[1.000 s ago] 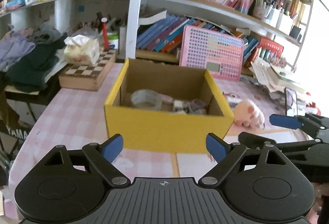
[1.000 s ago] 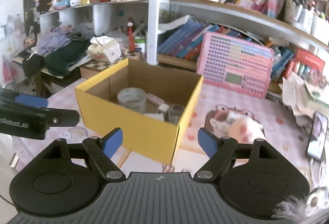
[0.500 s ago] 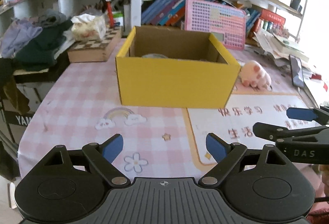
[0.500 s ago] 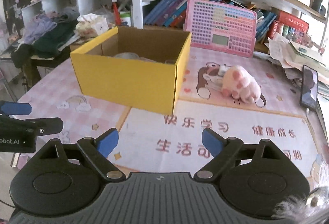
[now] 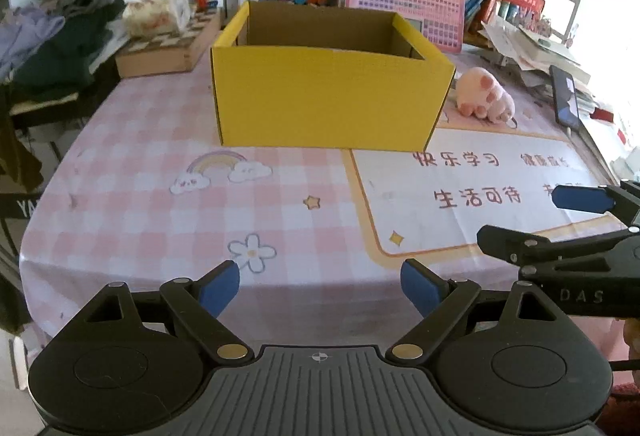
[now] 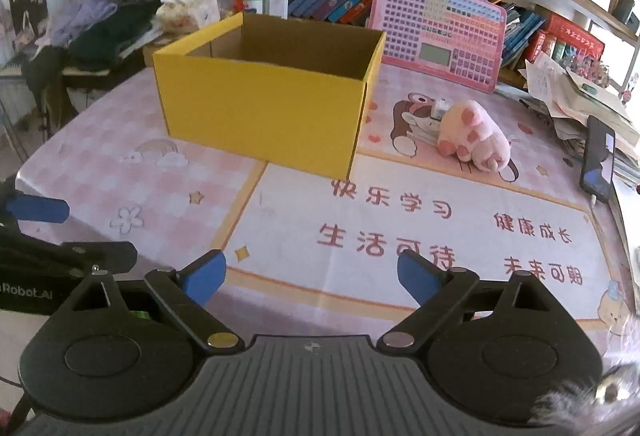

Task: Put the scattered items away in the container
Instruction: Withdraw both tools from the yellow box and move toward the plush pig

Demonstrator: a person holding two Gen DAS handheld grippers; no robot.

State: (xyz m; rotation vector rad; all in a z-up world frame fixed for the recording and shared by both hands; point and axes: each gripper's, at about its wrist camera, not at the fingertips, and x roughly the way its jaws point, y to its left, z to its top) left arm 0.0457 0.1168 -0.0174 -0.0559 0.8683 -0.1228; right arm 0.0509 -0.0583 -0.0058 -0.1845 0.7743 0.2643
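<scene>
A yellow cardboard box (image 5: 328, 99) stands open on the pink checked table; it also shows in the right wrist view (image 6: 264, 115). Its contents are hidden behind the near wall. A pink plush paw (image 5: 484, 97) lies on the table right of the box, also in the right wrist view (image 6: 474, 139), with a small white item (image 6: 440, 105) beside it. My left gripper (image 5: 320, 286) is open and empty near the table's front edge. My right gripper (image 6: 310, 276) is open and empty, to its right and level with it.
A pink keyboard toy (image 6: 438, 29) leans on the bookshelf behind the box. A chessboard box (image 5: 168, 47) with a tissue pack sits back left. A phone (image 6: 598, 159) and paper stacks lie at the right edge. A printed mat (image 6: 400, 228) covers the table's right half.
Both grippers have pulled back and lowered from above the box to the table's front edge. The box's inside has dropped out of sight. Both stay open.
</scene>
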